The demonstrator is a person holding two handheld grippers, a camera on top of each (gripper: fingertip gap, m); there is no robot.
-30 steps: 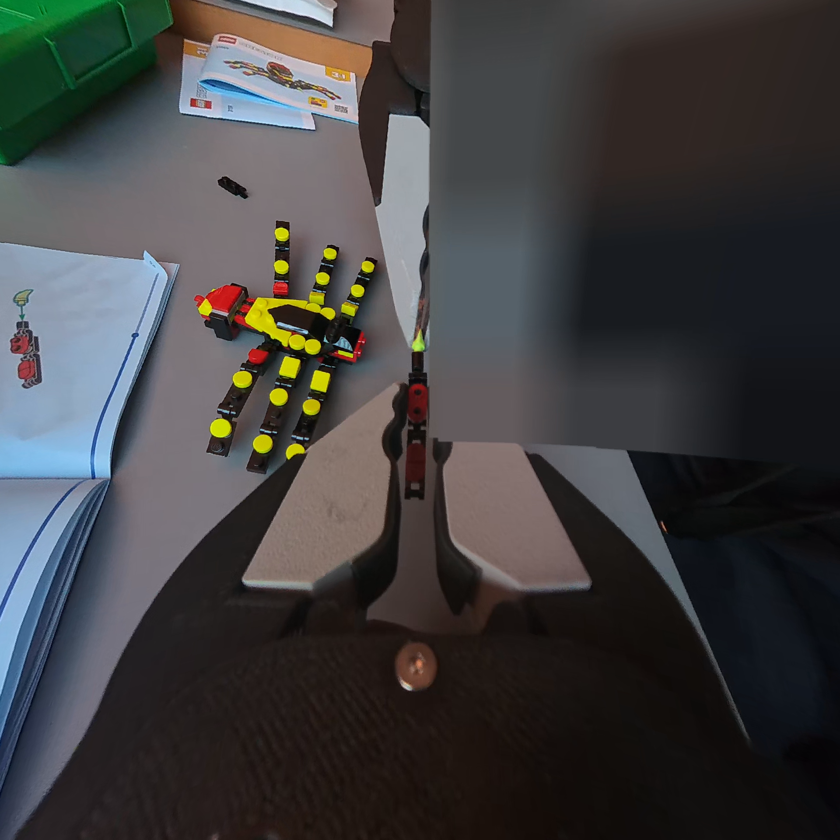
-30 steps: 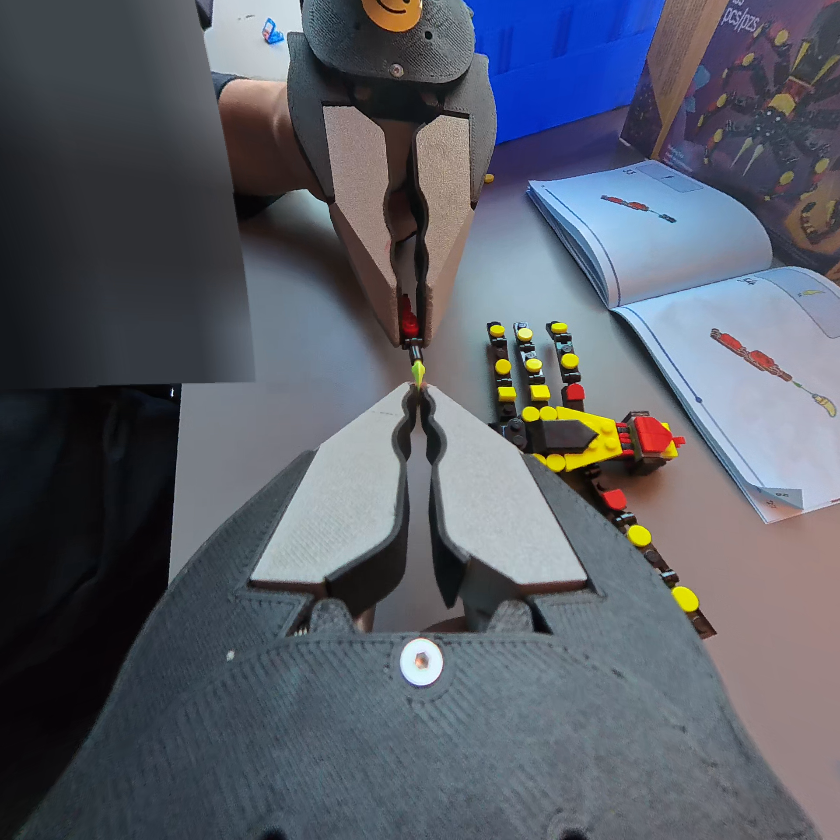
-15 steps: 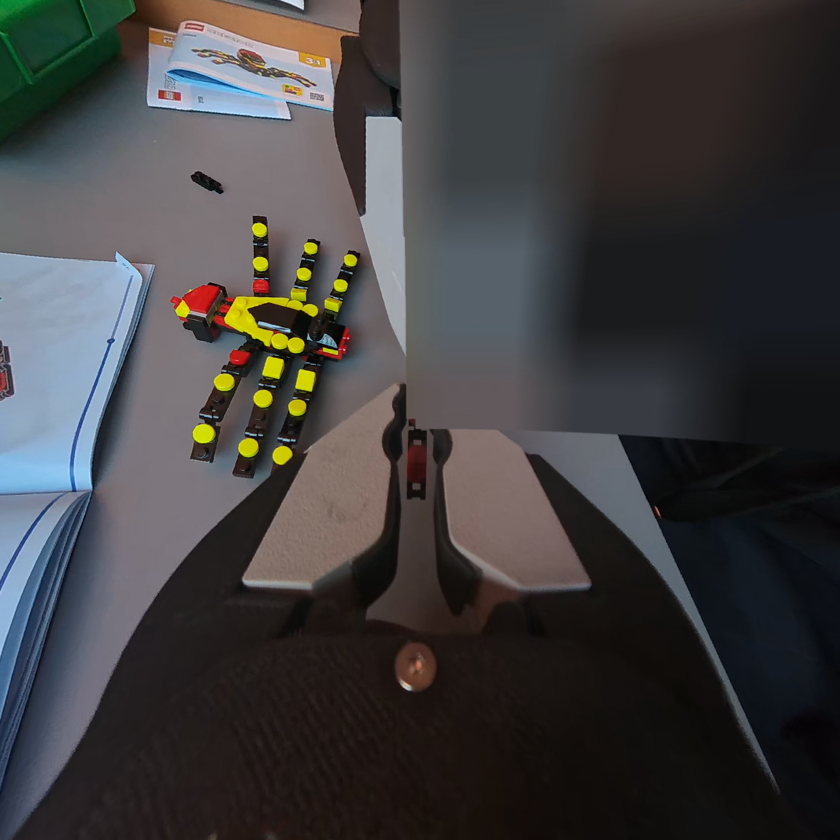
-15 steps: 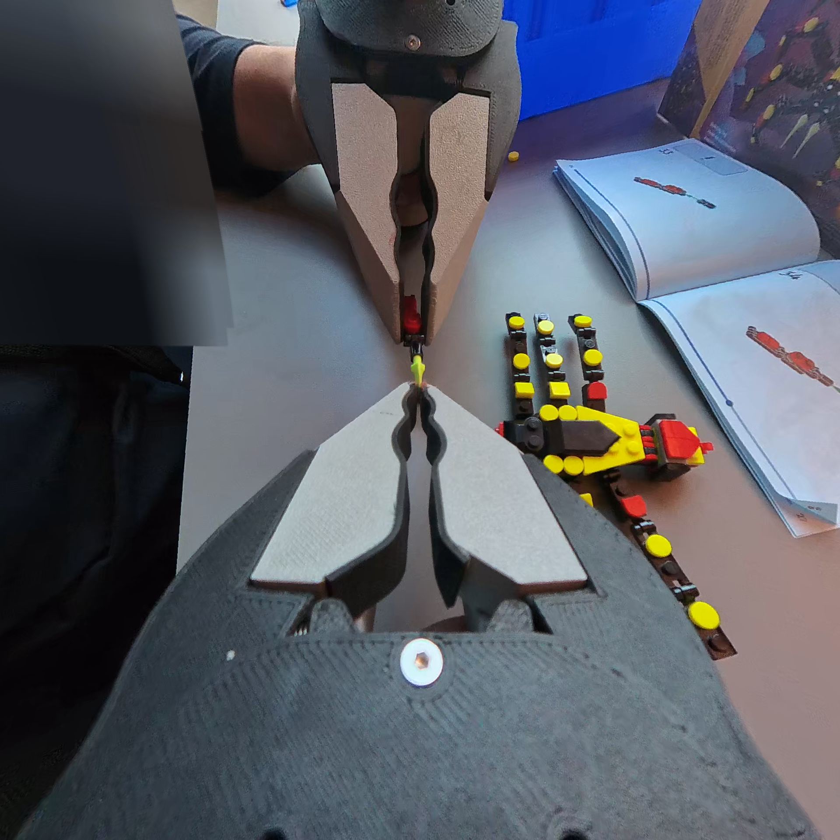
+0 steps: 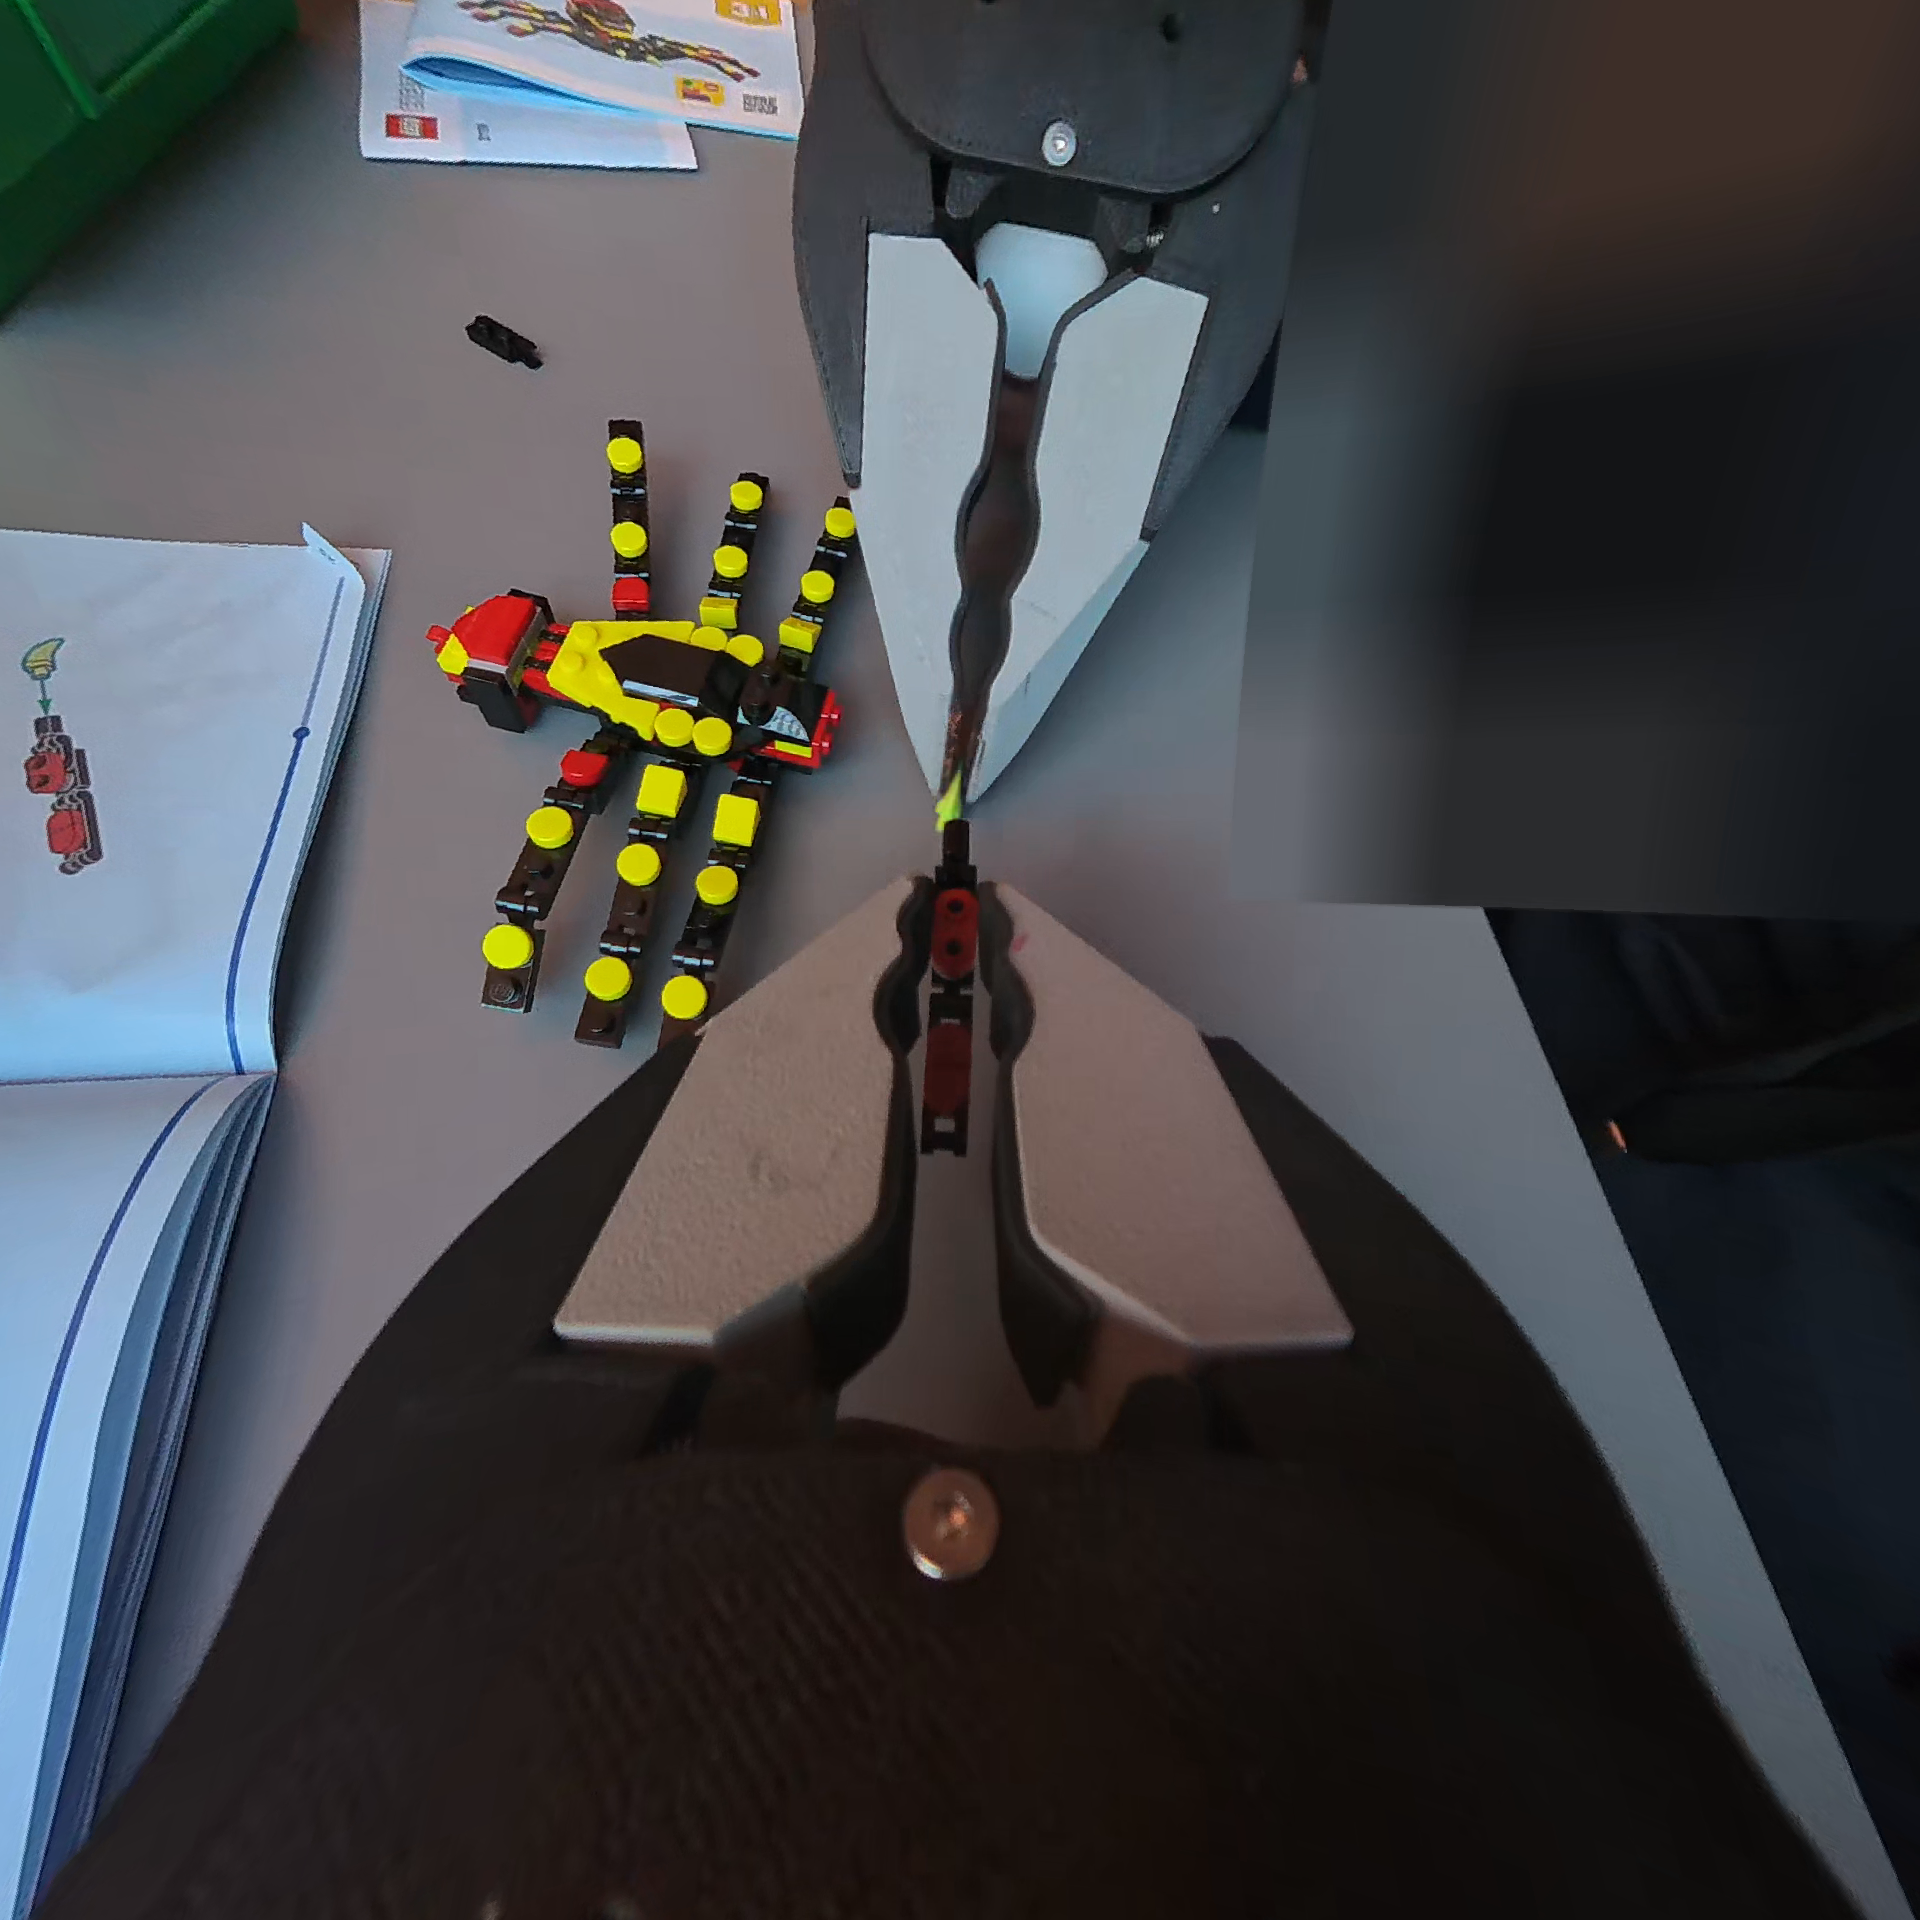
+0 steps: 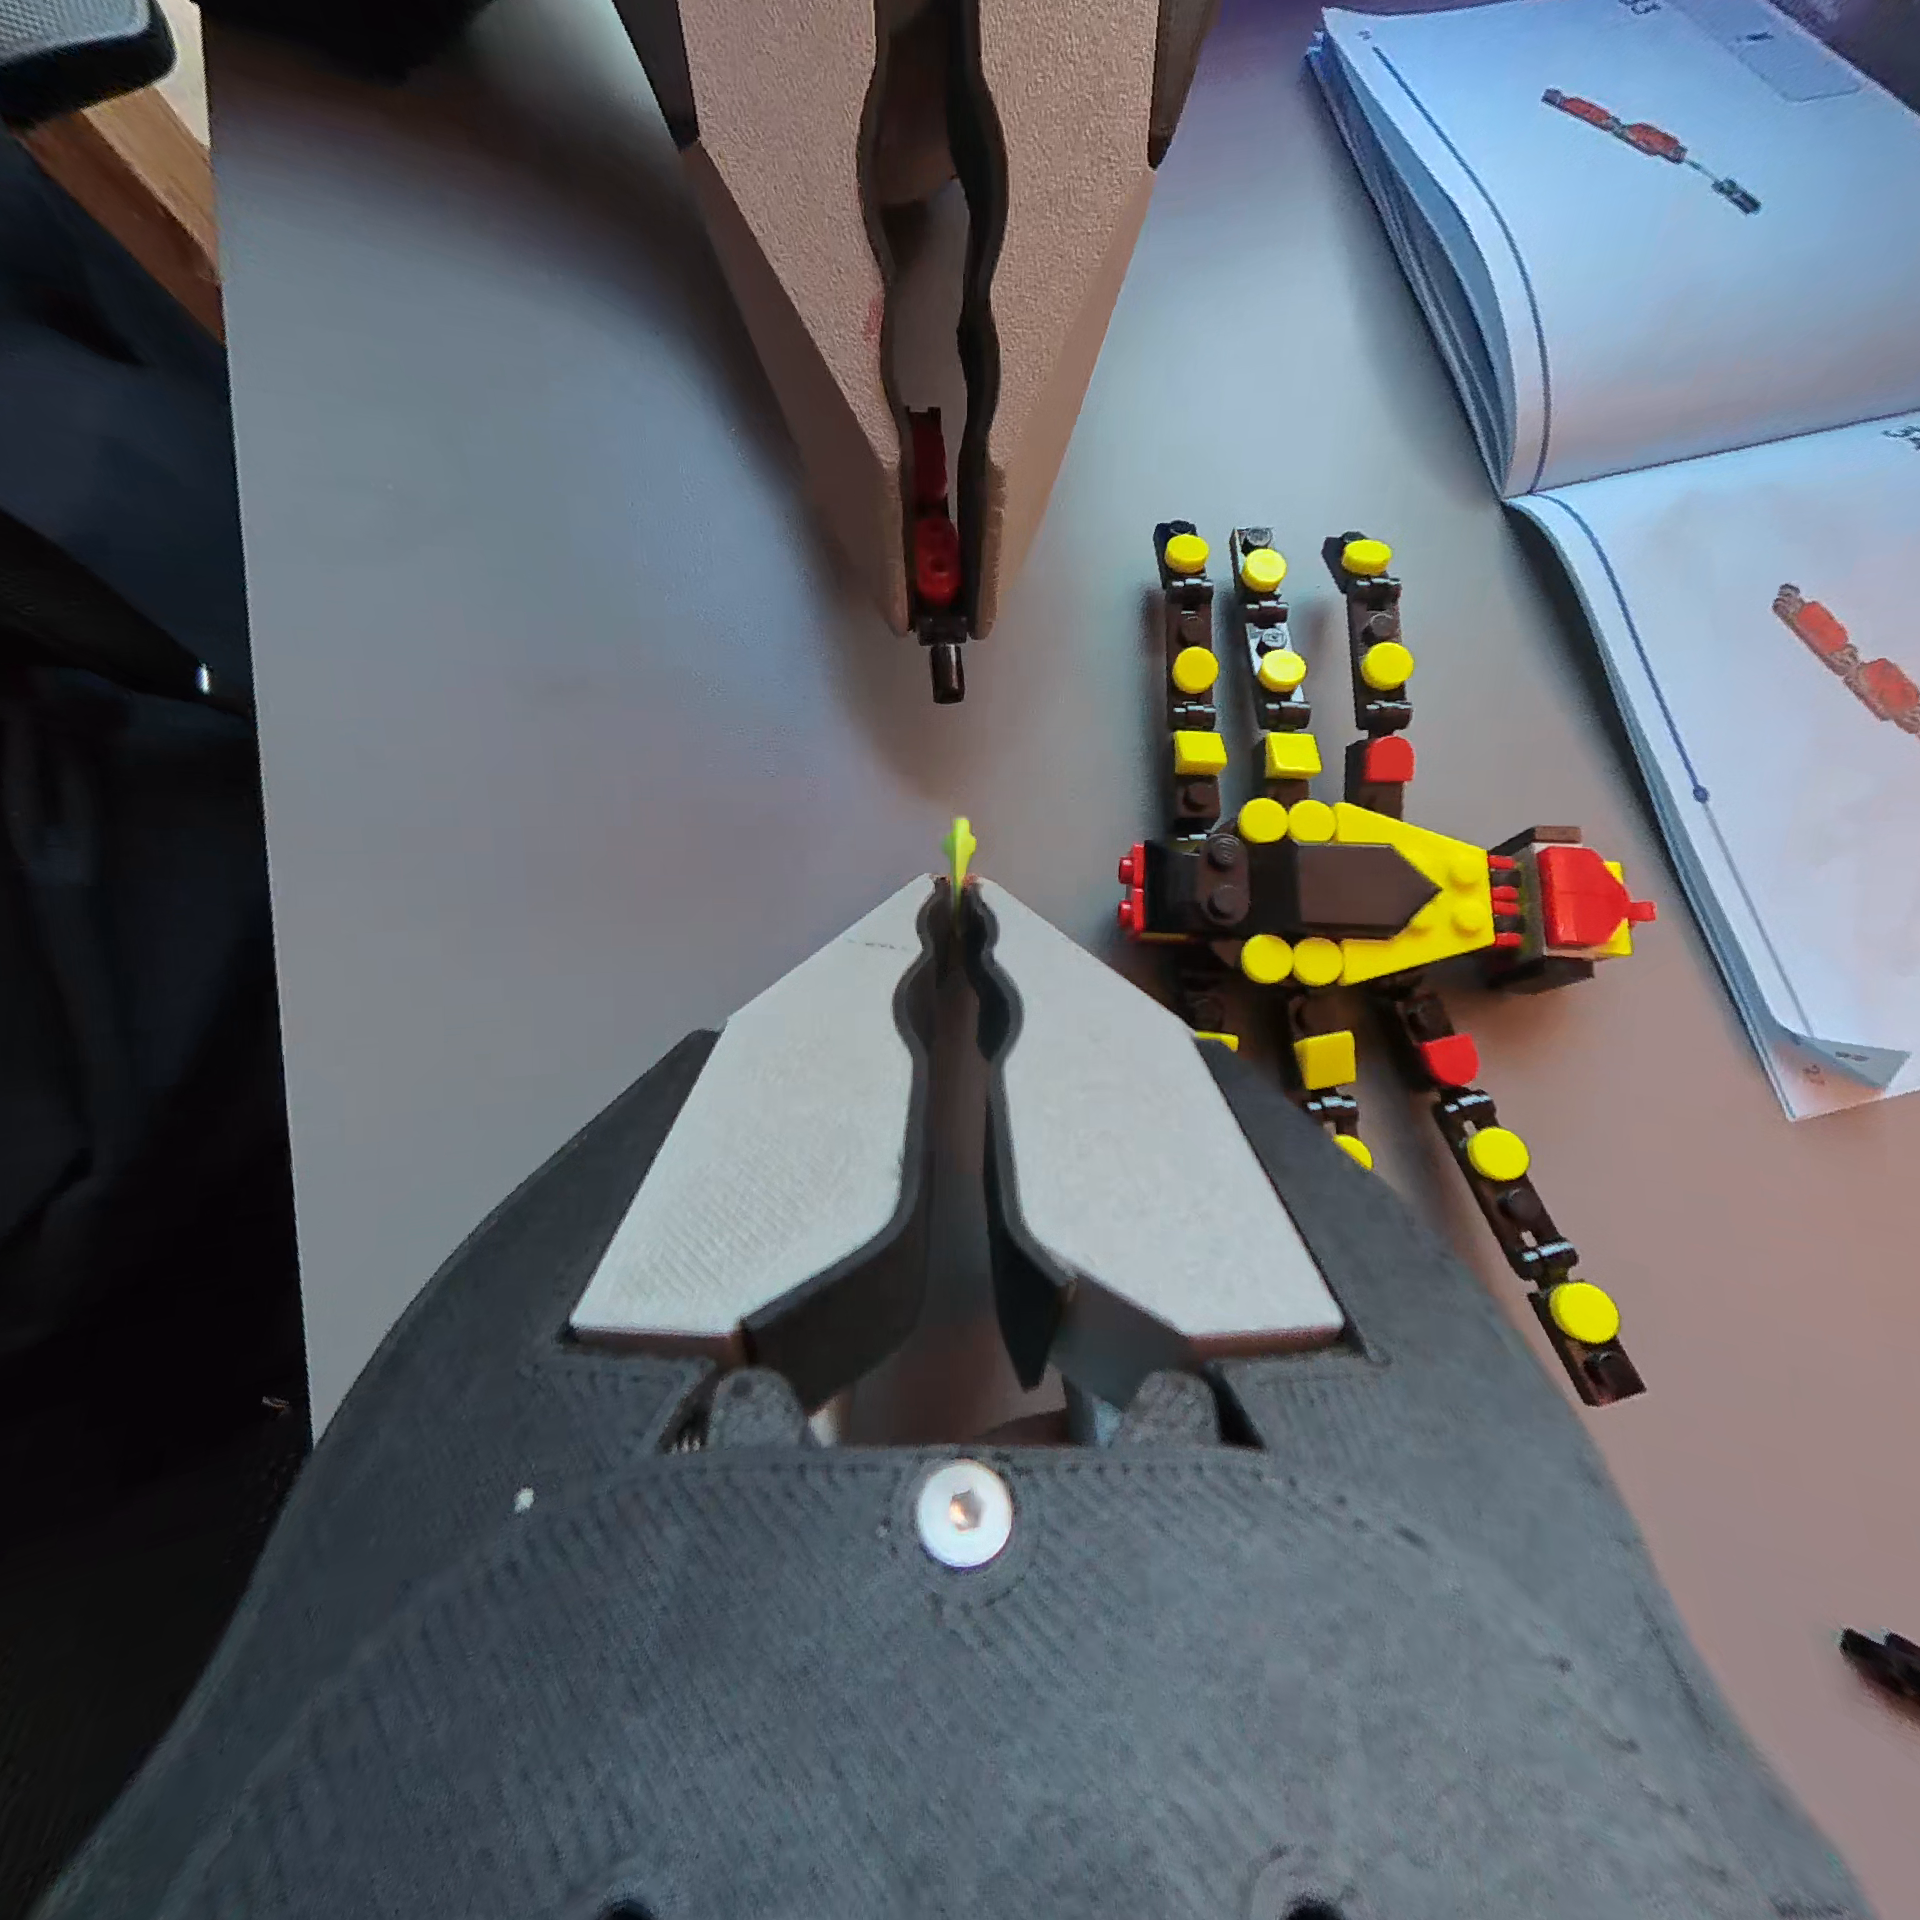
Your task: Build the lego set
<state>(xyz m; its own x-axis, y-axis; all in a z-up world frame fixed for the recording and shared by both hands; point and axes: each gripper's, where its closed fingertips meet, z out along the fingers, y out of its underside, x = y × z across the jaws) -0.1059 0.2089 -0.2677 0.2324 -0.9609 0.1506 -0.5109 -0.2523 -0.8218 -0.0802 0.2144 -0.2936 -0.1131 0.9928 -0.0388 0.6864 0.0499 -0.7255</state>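
My left gripper is shut on a red and black leg piece, whose black end sticks out past the tips. My right gripper is shut on a small lime green claw that points forward. The two grippers face each other tip to tip above the grey table. In the right wrist view a small gap shows between the claw and the leg piece's black end. The left gripper shows there from the front, and the right gripper shows in the left wrist view. The yellow, red and black spider model lies beside them.
An open instruction book lies past the spider. A small booklet and a green bin sit at the back. A loose black piece lies on the table. The table edge runs close by the grippers. Left tips to right tips: about 4 cm.
The claw and the leg piece's black end were touching tip to tip. Now they are a little apart, each still held in its own gripper. The right wrist camera sits lower and nearer the table.
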